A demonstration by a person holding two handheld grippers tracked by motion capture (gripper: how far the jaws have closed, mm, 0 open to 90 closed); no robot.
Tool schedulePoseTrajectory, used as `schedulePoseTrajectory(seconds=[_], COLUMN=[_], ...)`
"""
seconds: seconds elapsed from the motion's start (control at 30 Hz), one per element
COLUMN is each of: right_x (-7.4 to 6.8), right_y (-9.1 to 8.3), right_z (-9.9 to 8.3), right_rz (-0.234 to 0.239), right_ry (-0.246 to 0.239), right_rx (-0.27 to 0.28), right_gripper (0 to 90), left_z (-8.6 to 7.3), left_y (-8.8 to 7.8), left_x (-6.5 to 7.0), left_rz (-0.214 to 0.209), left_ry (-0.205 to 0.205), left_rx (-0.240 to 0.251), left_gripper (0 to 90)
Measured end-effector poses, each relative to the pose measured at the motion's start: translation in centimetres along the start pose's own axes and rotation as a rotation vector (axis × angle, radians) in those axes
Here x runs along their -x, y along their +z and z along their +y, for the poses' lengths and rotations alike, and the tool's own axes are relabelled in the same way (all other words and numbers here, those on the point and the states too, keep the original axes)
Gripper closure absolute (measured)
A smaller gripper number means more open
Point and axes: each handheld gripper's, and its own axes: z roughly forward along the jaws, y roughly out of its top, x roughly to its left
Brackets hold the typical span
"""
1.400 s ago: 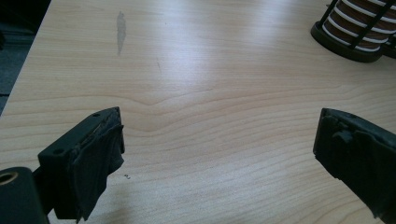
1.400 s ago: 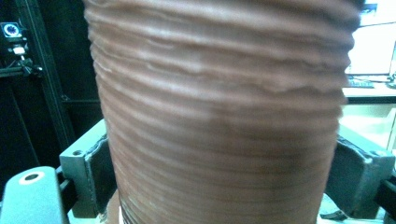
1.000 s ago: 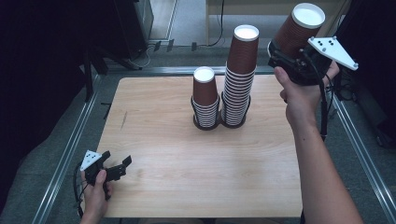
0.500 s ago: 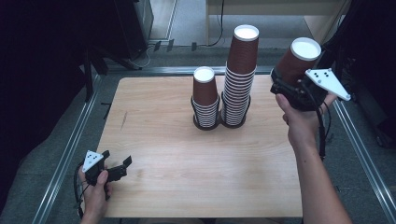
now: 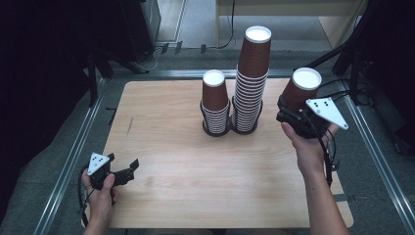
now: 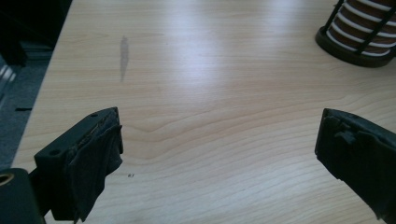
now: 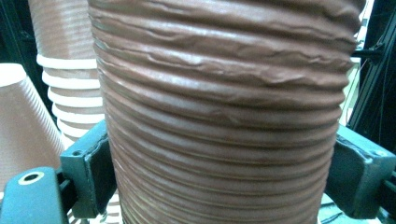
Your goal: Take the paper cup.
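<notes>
Brown ribbed paper is what I am holding: an upside-down brown cup (image 5: pixel 302 88), white base up, is pinched in my right gripper (image 5: pixel 293 115). In the high view, compared with a second ago, I am bringing this cup down from high at the far right toward the wooden table (image 5: pixel 195 166); it is now hanging lower, at the right edge, near the tall stack of cups (image 5: pixel 252 78) but apart from it. I judge that I am carrying it to one of the stacks, most likely the short stack (image 5: pixel 215 103) standing just left of the tall one, each in a black wire holder. Nothing is placed yet. My left gripper (image 5: pixel 128 169) is resting at the near left corner of the table, well apart from the cups, its jaws just having widened, with nothing between them.

In the left gripper view, my left gripper's two black jaws are standing spread wide over bare wood, empty. A black wire holder (image 6: pixel 355 49) with banded cup rims is sitting at the far right.

In the right gripper view, the ribbed brown cup wall is looming up close, and my right gripper's jaws are pressing on both its sides low down. The cup stacks are showing behind it at the left.
</notes>
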Motion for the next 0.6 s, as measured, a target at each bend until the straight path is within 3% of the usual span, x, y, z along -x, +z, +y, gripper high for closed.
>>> schedulePoseTrajectory(seconds=[0.27, 0.6], right_x=[-0.2, -0.3], right_y=[-0.7, -1.1], right_z=[-2.5, -5.7], right_rz=[-0.001, 0.005], right_ry=[-0.035, -0.031], right_rx=[-0.028, -0.062], right_gripper=[11.4, 11.3], left_z=[1.9, 4.0], left_y=[0.9, 2.9], left_x=[2.4, 6.5], left_rz=[-0.049, -0.107], left_ry=[0.044, 0.081], left_rx=[-0.006, 0.012], left_gripper=[0.9, 0.9])
